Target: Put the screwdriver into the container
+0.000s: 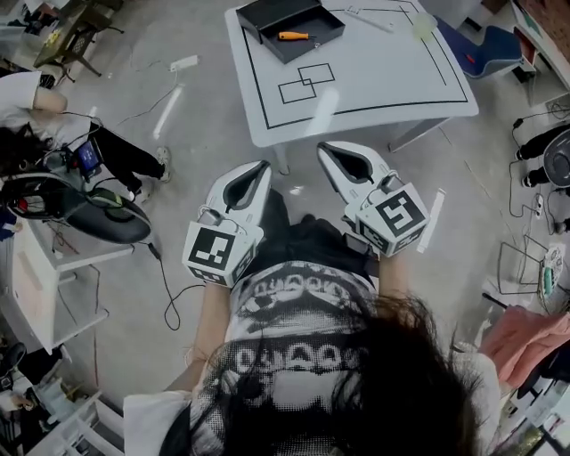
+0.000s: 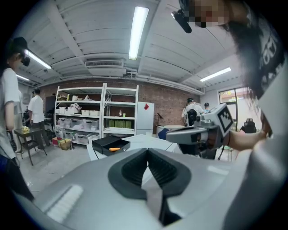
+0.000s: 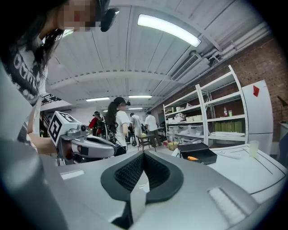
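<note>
Both grippers are hovering near our chest, well apart from the bench (image 1: 383, 71). The left gripper (image 1: 258, 169) and the right gripper (image 1: 328, 150) are each showing fingers (image 2: 134, 170) pressed together, with nothing between them. The orange-handled screwdriver (image 1: 294, 36) is lying inside the black container (image 1: 313, 20) at the bench's far corner, so we are judging the placing step as done. We are expecting no further grasp, only resting both hands clear.
</note>
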Available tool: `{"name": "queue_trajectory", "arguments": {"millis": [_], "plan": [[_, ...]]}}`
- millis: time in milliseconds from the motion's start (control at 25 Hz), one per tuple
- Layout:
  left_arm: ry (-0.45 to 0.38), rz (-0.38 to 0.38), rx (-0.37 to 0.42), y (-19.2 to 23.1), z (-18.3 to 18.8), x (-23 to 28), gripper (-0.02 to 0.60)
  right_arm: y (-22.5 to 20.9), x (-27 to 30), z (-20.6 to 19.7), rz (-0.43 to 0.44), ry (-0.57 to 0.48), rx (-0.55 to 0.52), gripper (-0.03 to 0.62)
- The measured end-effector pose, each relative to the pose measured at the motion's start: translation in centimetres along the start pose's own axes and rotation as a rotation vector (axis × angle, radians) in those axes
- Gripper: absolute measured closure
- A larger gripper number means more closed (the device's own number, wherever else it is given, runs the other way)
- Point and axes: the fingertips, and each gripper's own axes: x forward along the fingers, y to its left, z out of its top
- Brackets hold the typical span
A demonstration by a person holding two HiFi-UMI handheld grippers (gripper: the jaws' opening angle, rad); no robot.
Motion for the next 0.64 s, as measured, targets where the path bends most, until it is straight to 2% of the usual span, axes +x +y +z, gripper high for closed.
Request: {"name": "queue_trajectory", "arguments": {"millis": [640], "plan": [[-0.002, 0.023, -0.021, 1.3, -0.6, 0.0, 0.581, -0.4, 1.0, -0.1, 0.002, 0.017, 0.003, 0.595]]}}
